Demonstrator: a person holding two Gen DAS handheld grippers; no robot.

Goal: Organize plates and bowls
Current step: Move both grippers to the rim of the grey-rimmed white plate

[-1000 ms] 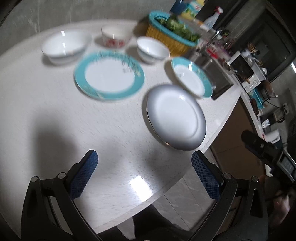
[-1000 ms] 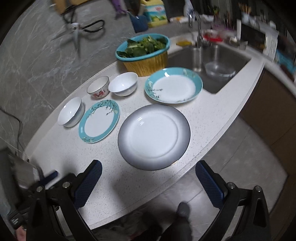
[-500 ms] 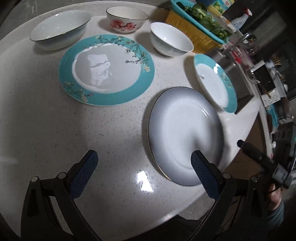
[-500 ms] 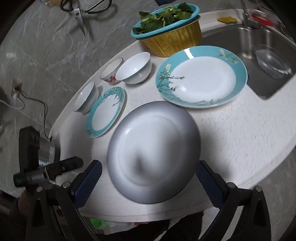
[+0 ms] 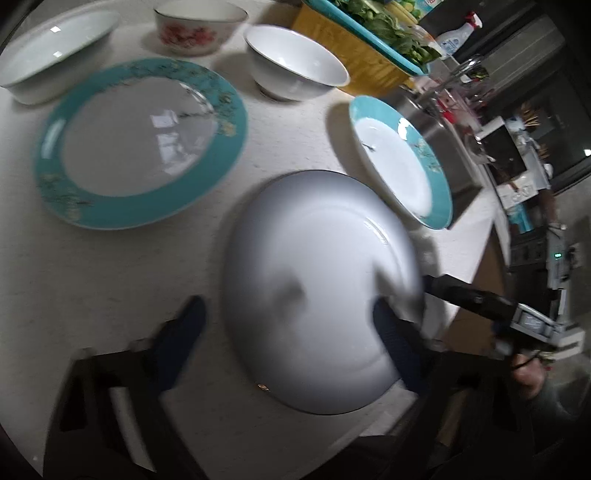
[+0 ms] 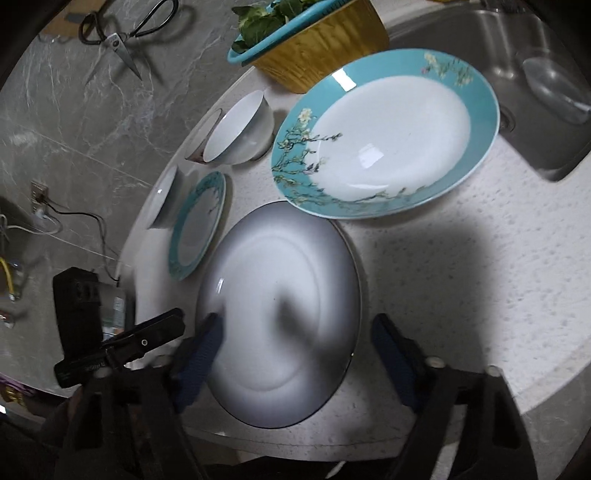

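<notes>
A large grey-rimmed white plate [image 5: 317, 288] lies flat near the front edge of the speckled white surface [image 5: 110, 266], and both grippers hang over it from opposite sides. The left gripper [image 5: 284, 332] has its jaws closing: its right pad sits over the plate's near right part, its left pad over bare surface just beside the plate's left rim, so the rim lies between the pads; no pad is seen pressing on it. In the right wrist view the right gripper [image 6: 295, 354] also has its jaws closing, with its left pad over the plate's left rim and its right pad over the surface just past the plate's right rim; whether a pad touches the plate cannot be told through the blur. Behind the grey plate, to its left in the left wrist view, lies a teal-rimmed plate [image 5: 140, 144] with a blossom pattern, and to the right a second teal-rimmed plate [image 5: 402, 162] of the same pattern, its near rim just beside the grey plate. Further back stand three bowls: a wide white bowl [image 5: 55, 62] at the left, a floral bowl [image 5: 195, 29] and a plain white bowl [image 5: 295, 62]. Beyond them sits a yellow basket [image 5: 343, 48] carrying a teal colander of leafy greens [image 5: 384, 22], and a steel sink [image 6: 517, 74] lies to the right. Scissors [image 6: 125, 33] hang on the marbled wall.
</notes>
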